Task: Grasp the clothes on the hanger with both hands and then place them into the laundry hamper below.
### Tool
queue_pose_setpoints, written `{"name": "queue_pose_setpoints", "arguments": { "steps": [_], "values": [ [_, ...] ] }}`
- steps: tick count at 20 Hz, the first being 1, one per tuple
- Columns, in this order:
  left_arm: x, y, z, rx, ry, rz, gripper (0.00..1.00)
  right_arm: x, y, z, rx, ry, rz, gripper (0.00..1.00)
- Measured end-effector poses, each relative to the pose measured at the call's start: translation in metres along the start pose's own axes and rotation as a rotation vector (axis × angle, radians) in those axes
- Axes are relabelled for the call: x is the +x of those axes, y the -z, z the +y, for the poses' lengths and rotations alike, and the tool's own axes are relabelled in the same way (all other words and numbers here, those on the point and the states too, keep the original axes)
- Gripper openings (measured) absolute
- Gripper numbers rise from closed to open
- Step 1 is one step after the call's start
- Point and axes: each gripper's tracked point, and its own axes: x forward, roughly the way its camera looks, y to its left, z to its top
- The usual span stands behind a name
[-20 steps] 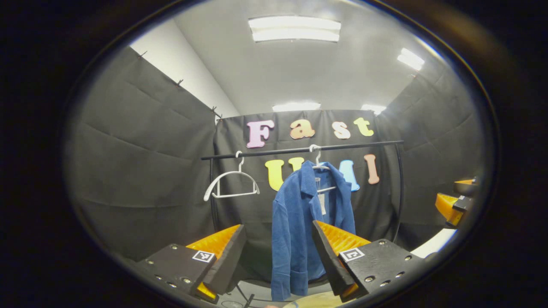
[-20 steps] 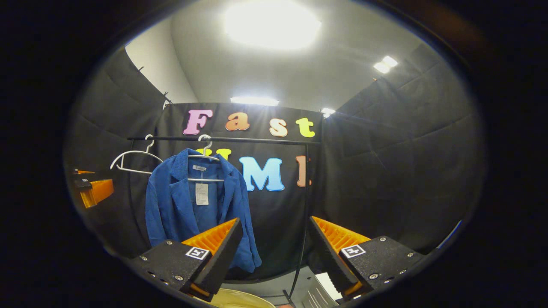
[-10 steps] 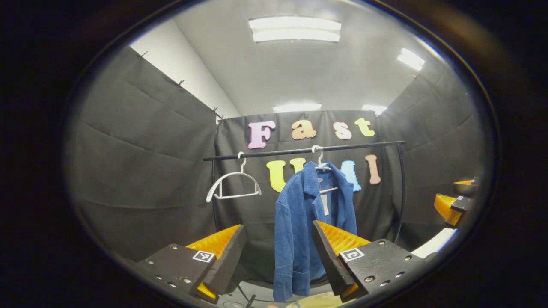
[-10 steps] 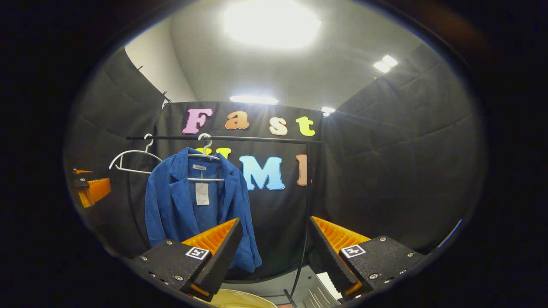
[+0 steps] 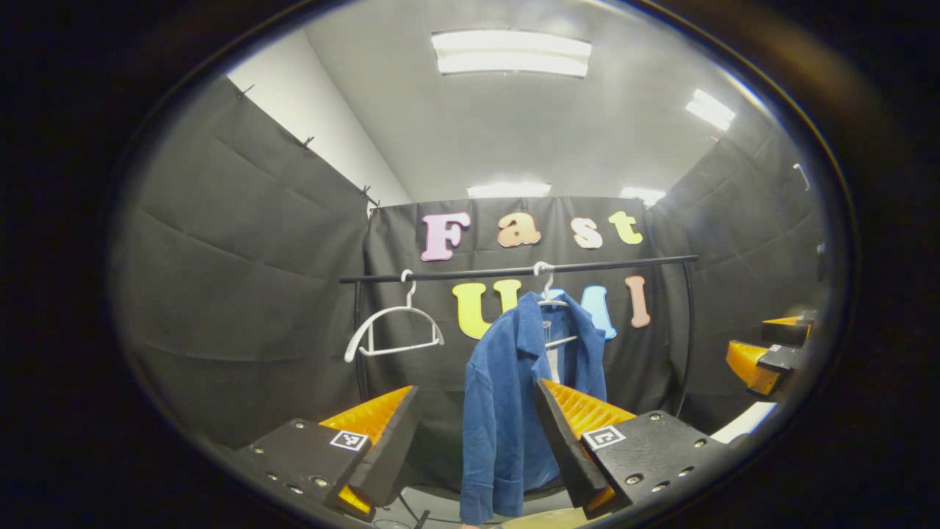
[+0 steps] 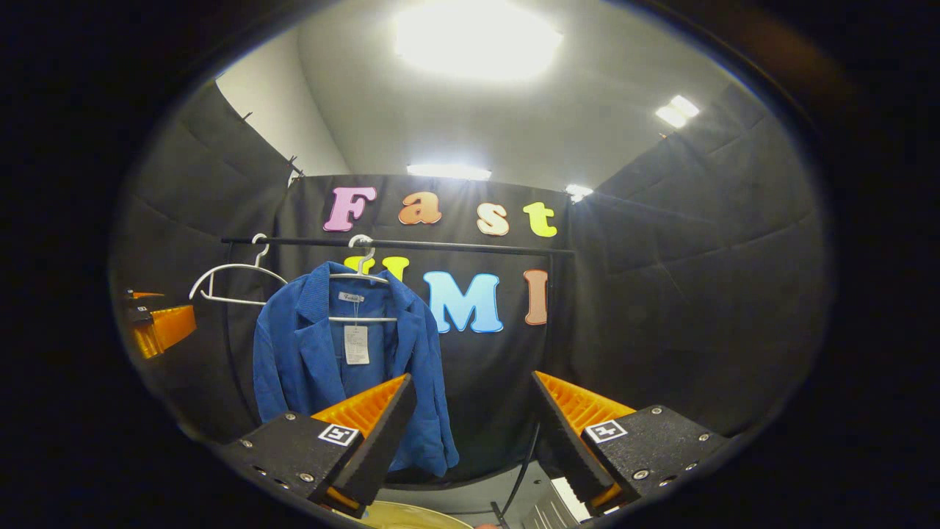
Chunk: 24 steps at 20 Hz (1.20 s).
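We see the blue jacket (image 6: 345,360) hanging from a white hanger (image 6: 363,275) on the rail (image 5: 514,270); the left gripper (image 5: 477,433) and right gripper (image 6: 470,433) hold jaws wide, well apart from it.

Your left tool (image 5: 476,430) has its fingers spread wide with nothing between them. Ahead of it, the blue jacket (image 5: 518,411) hangs from a white hanger (image 5: 549,294) on the black rail (image 5: 440,274), beside an empty white hanger (image 5: 393,334). Your right tool (image 5: 767,356) sits at the right edge.

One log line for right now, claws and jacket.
phase: approach | left claw: open | right claw: open | blue jacket: on hanger, ungrasped
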Motion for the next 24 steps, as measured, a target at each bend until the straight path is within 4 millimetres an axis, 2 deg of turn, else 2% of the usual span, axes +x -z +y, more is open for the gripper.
{"name": "queue_pose_setpoints", "arguments": {
  "steps": [1, 3, 4, 5, 7, 8, 15, 17, 18, 24],
  "values": [
    [0.005, -0.005, -0.003, -0.002, 0.003, -0.002, 0.87, 0.006, -0.005, 0.000, 0.008, -0.004, -0.006, 0.96],
    [0.040, -0.010, -0.021, -0.009, 0.010, -0.005, 0.85, 0.017, -0.013, 0.002, 0.026, -0.016, -0.017, 0.95],
    [0.048, -0.013, -0.026, -0.012, 0.010, -0.008, 0.90, 0.024, -0.016, 0.003, 0.034, -0.025, -0.023, 0.96],
    [0.053, -0.014, -0.029, -0.017, 0.008, -0.010, 0.84, 0.031, -0.018, 0.005, 0.039, -0.039, -0.025, 0.95],
    [0.064, -0.016, -0.040, -0.031, 0.012, -0.006, 0.84, 0.045, -0.020, 0.007, 0.041, -0.056, -0.030, 0.95],
    [0.066, -0.014, -0.043, -0.034, 0.013, -0.001, 0.90, 0.053, -0.021, 0.007, 0.042, -0.061, -0.033, 0.95],
    [0.102, -0.008, -0.067, -0.029, -0.006, 0.018, 0.90, 0.107, -0.014, 0.017, 0.085, -0.121, -0.016, 0.94],
    [0.114, -0.003, -0.075, -0.027, -0.012, 0.026, 0.90, 0.122, -0.013, 0.019, 0.098, -0.139, -0.013, 0.96],
    [0.120, -0.001, -0.079, -0.028, -0.014, 0.026, 0.87, 0.130, -0.013, 0.019, 0.103, -0.148, -0.012, 0.96],
    [0.152, 0.005, -0.094, -0.024, -0.035, 0.028, 0.92, 0.172, -0.006, 0.029, 0.125, -0.197, -0.007, 0.95]
  ]
}}
